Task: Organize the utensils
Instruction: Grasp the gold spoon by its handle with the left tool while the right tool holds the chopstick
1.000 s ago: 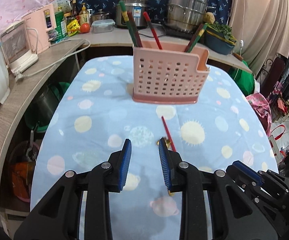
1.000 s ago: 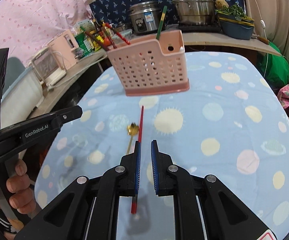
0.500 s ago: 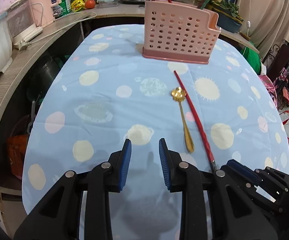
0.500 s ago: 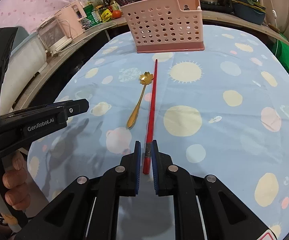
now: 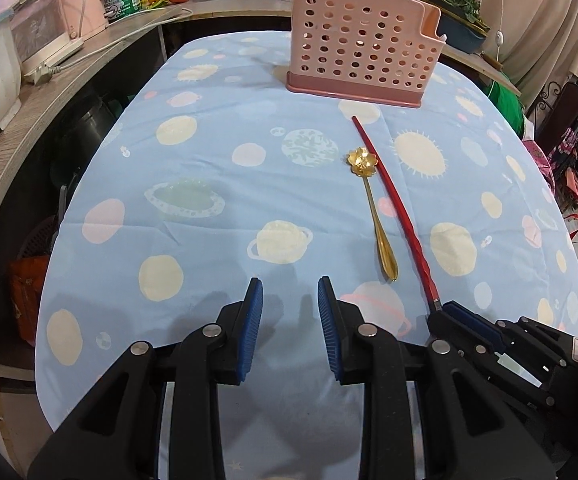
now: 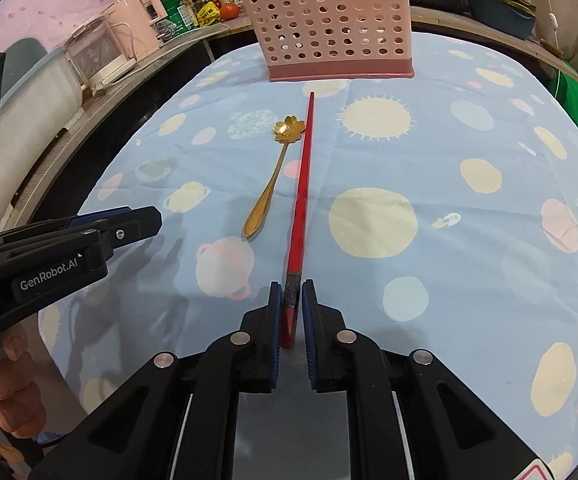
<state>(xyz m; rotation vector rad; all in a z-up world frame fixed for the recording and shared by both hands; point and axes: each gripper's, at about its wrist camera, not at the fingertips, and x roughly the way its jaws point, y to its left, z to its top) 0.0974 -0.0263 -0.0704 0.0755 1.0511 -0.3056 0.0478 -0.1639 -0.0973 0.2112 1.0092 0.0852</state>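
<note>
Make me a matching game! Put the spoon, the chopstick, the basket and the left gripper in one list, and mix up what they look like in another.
Things:
1. spoon
2. chopstick
3. basket
4. left gripper

Descriptions:
A. pink, full of holes
B. jaws apart, nothing between them
C. gold, with a flower-shaped bowl
D. red, its near end between the right gripper's jaws

Pairs: 1-C, 2-D, 3-A, 4-B

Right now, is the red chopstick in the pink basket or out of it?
Out. The red chopstick lies flat on the tablecloth before the pink basket, its near end between the right tongs.
</note>
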